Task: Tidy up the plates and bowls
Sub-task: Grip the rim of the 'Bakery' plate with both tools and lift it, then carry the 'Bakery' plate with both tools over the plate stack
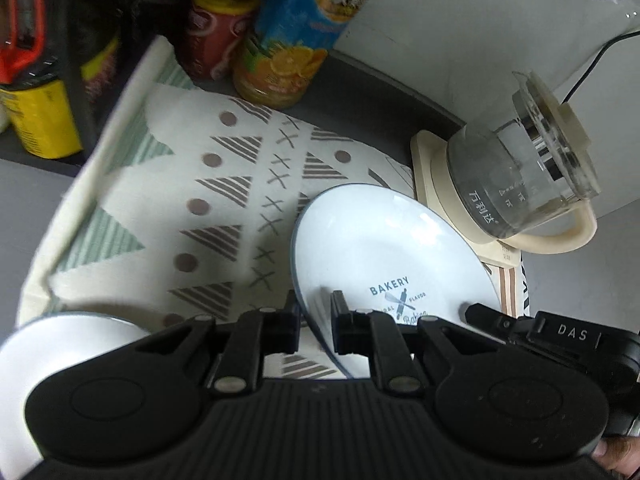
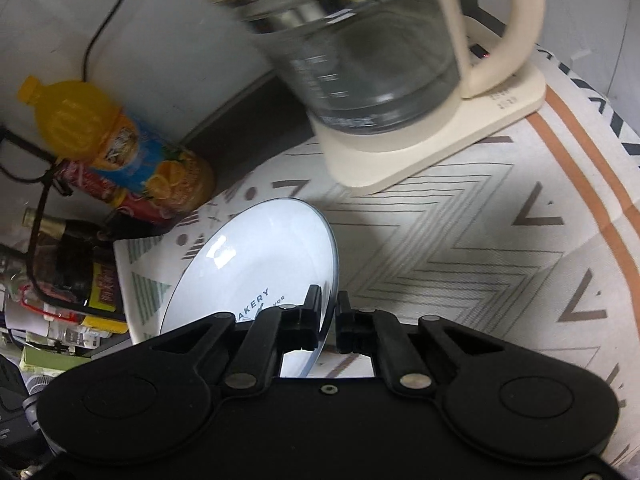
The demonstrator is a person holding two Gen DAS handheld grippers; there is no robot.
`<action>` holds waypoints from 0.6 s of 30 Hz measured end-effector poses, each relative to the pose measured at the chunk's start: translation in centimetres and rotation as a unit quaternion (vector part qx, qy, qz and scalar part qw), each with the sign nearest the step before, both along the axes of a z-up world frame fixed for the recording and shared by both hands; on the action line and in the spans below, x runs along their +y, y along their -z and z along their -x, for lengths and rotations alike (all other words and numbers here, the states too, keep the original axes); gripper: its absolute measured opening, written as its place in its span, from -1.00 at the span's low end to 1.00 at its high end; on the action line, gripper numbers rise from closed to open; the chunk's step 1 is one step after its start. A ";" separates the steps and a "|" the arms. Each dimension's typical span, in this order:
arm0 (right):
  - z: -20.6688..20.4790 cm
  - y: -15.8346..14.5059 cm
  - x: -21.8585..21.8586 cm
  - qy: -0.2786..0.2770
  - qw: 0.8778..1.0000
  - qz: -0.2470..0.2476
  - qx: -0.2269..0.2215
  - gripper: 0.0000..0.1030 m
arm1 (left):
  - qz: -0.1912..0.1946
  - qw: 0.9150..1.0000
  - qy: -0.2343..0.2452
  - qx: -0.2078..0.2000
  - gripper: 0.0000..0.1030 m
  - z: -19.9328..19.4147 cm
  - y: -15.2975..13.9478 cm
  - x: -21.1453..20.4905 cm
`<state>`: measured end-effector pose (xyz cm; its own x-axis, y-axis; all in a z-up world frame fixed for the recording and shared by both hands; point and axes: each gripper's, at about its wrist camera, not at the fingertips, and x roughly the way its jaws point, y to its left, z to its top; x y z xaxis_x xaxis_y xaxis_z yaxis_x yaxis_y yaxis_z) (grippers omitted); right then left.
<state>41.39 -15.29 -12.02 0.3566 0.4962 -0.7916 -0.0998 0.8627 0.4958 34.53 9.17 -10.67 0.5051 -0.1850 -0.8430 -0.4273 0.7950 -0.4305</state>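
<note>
Clamped by both grippers, left (image 1: pixel 316 322) and right (image 2: pixel 329 322), fingers pinching opposite rim edges of the tilted Bakery plate (image 1: pixel 384 252) above the patterned surface (image 1: pixel 240 184), near the kettle (image 1: pixel 520 184): risks slipping, or knocking it.

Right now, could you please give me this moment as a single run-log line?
left gripper: shut on plate rim | right gripper: shut on plate rim | plate: tilted, above cloth | kettle: behind
</note>
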 end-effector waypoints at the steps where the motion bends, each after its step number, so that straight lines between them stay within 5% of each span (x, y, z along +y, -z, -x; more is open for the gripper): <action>1: 0.3 -0.2 0.5 -0.001 1.000 0.002 -0.003 -0.87 | -0.001 1.000 0.001 -0.001 -0.75 0.3 -0.2 0.4; 18: 6.7 -1.9 5.8 0.015 0.999 -0.005 -0.032 -0.86 | 0.003 1.000 0.013 -0.015 -0.75 5.5 -1.8 6.1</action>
